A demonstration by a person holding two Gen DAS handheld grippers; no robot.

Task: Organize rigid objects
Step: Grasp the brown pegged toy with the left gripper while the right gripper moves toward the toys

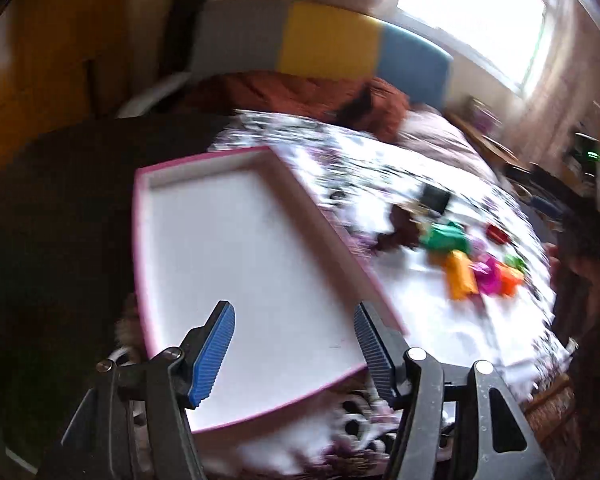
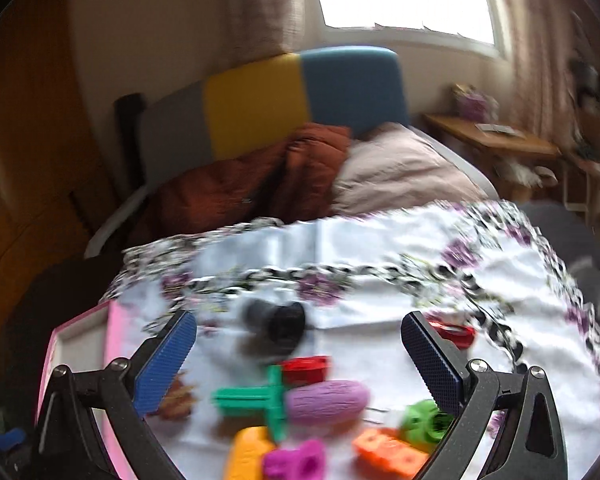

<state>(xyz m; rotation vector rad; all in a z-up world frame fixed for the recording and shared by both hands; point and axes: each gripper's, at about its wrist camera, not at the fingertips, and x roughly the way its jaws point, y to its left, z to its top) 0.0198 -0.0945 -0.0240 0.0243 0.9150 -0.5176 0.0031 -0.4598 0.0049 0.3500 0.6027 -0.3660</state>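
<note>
The left gripper (image 1: 294, 316) is hanging over the near part of a pink-rimmed white tray (image 1: 204, 248), its blue ribbed fingers (image 1: 216, 354) spread wide and gripping nothing; whether the right-hand one is brushing the tray's rim is hard to judge through the blur. The tray is lying on the left side of a floral cloth (image 1: 440, 332) spread over the bed, and its white floor is showing bare.

The right gripper (image 2: 300, 344) is hovering over the scatter of toys, also spread wide, with nothing between its fingers (image 2: 166, 364) and touching none of the pieces.

In the right wrist view the toys are lying loose on the cloth, to the right of the tray, none of them in it. Counting them: one black cylinder (image 2: 278, 322) farthest away, two red pieces (image 2: 306, 368) (image 2: 456, 332), one green cross-shaped part (image 2: 260, 400), one ribbed purple oval (image 2: 326, 400) just beside the green cross, one yellow-orange block (image 2: 248, 454), one magenta piece (image 2: 296, 460), one orange block with holes (image 2: 388, 452), and one bright green ring-like part (image 2: 424, 424) partly behind the right finger. One brown object (image 2: 178, 398) is sitting by the left finger, too smeared to identify.

Beyond the cloth, a rust-coloured quilt (image 2: 256, 188) and a pale pillow (image 2: 400, 172) are lying against a grey, yellow and blue headboard (image 2: 256, 108).
</note>
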